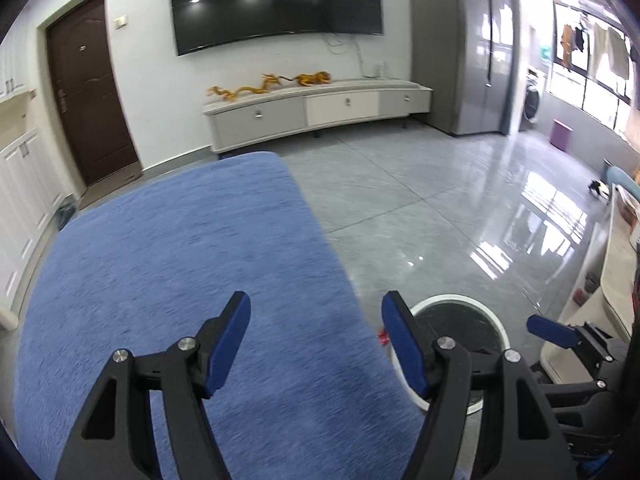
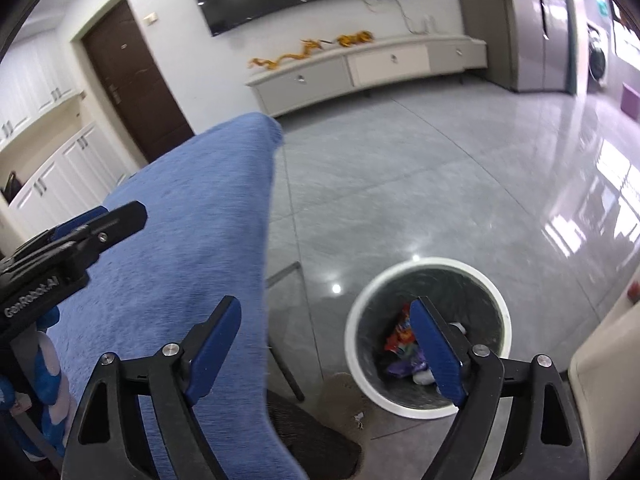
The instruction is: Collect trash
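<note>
A round white-rimmed trash bin (image 2: 428, 268) stands on the floor just right of the table, holding colourful wrappers (image 2: 400, 336) and other trash. It also shows in the left wrist view (image 1: 460, 304). My left gripper (image 1: 316, 312) is open and empty above the blue table cloth (image 1: 180, 260). My right gripper (image 2: 326, 316) is open and empty, held above the table's right edge and the bin. The right gripper's finger shows at the right of the left wrist view (image 1: 552, 330). The left gripper's body shows at the left of the right wrist view (image 2: 80, 236).
The blue cloth (image 2: 180, 240) covers the table. A grey tiled floor (image 1: 440, 208) stretches to a low TV cabinet (image 1: 320, 110) under a wall TV. A cream sofa edge (image 2: 600, 360) sits at the right. A brown door (image 1: 86, 92) is at the far left.
</note>
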A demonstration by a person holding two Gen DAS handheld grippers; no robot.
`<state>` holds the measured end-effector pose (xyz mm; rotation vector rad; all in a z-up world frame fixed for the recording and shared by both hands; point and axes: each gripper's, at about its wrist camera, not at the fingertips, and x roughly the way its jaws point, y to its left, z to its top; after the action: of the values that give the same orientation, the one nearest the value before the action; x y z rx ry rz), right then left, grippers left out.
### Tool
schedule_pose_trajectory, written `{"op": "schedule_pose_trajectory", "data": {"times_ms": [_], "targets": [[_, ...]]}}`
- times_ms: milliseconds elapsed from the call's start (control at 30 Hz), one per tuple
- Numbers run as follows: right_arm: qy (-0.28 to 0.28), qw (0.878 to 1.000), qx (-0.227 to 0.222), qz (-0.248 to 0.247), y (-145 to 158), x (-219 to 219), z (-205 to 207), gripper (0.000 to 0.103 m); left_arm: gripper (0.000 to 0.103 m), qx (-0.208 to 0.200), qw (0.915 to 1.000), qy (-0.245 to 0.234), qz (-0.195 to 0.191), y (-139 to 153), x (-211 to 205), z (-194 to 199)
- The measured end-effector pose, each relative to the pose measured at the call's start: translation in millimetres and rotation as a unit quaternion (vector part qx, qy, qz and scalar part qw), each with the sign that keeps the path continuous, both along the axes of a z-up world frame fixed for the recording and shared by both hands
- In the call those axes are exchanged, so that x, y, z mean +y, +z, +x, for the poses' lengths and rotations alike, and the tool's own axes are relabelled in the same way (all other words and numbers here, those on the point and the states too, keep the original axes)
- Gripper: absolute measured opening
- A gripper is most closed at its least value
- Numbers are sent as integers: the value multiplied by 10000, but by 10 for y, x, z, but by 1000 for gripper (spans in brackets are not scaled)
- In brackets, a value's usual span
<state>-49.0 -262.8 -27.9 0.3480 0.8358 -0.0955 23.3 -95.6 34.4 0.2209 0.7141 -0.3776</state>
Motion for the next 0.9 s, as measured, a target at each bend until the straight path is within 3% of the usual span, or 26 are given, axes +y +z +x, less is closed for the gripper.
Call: {"op": "schedule_pose_trajectory", "data": {"times_ms": [333, 733, 833, 900], "targets": [[157, 9981, -250, -547, 191, 379, -66, 97, 74, -190, 9995, 259, 19, 21, 317, -143], [-328, 9930, -409, -1058, 222, 405, -97, 102, 74, -470, 9945, 917, 183, -36, 693, -98], [-546, 9916, -382, -1110, 191, 317, -101, 103, 87, -458, 9927, 1098, 190, -73, 786, -79], [-623, 9913, -345, -1105, 170, 280, -91, 103, 90, -442, 9920, 1173, 130, -99, 855, -70]]}}
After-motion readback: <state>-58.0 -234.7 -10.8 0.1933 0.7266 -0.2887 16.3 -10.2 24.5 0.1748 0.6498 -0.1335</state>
